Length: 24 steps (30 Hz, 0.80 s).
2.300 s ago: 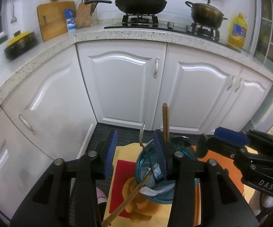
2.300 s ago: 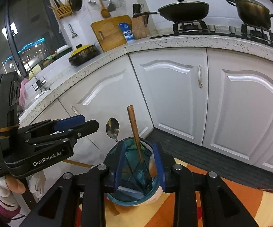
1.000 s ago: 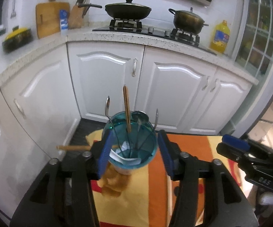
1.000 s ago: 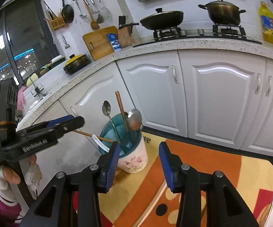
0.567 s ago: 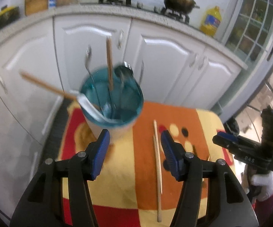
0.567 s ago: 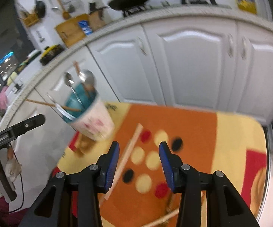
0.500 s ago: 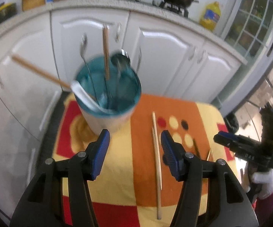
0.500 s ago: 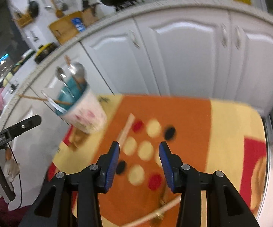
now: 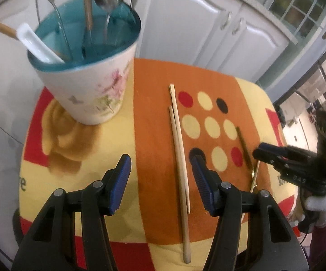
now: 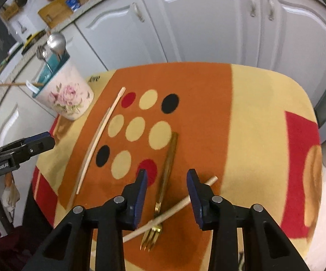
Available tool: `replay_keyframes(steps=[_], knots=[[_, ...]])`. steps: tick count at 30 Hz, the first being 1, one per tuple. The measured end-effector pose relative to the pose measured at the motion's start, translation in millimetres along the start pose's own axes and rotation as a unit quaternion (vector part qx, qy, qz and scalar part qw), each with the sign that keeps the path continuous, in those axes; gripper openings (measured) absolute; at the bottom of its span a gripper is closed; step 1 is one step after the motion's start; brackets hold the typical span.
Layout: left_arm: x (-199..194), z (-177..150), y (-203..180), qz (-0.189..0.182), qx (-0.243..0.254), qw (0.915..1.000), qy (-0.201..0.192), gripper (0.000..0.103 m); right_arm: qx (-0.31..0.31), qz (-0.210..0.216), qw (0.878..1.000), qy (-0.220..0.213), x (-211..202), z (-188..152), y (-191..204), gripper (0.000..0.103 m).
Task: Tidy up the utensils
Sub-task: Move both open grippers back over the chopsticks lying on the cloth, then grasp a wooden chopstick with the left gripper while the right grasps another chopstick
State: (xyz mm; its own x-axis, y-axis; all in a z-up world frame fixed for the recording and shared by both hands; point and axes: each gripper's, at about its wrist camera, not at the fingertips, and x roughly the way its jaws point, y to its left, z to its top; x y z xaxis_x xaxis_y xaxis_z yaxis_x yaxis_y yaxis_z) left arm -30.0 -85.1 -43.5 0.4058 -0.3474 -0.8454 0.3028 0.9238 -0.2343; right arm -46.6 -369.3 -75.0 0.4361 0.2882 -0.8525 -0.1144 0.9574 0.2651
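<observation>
White cabinets back the desk (image 9: 253,94). Beside the cup (image 9: 88,72), two chopsticks (image 9: 178,144) lie lengthwise between the wide-open, empty left tongs (image 9: 160,176). Farther off, the fork (image 10: 165,180) lies lengthwise between the closing, empty right tongs (image 10: 166,185).
</observation>
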Motion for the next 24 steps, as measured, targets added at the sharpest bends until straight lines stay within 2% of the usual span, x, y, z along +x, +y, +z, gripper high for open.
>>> replay_keyframes(steps=[5,14,18,24], knots=[[14,-8,-4,-0.005,0.013,0.9996,0.025,0.056,0.009,0.002,1.0,-0.003,9,5,0,0.035],[41,2,-9,-0.01,0.015,0.9991,0.037,0.054,0.057,-0.013,0.998,-0.021,-18,-1,-28,0.035],[58,6,-13,0.023,0.026,0.9983,0.047,0.049,0.081,-0.012,0.996,-0.02,-23,-6,-40,0.035],[56,5,-11,0.04,0.04,0.9976,0.039,0.049,0.088,0.001,0.996,-0.025,-25,-6,-39,0.035]])
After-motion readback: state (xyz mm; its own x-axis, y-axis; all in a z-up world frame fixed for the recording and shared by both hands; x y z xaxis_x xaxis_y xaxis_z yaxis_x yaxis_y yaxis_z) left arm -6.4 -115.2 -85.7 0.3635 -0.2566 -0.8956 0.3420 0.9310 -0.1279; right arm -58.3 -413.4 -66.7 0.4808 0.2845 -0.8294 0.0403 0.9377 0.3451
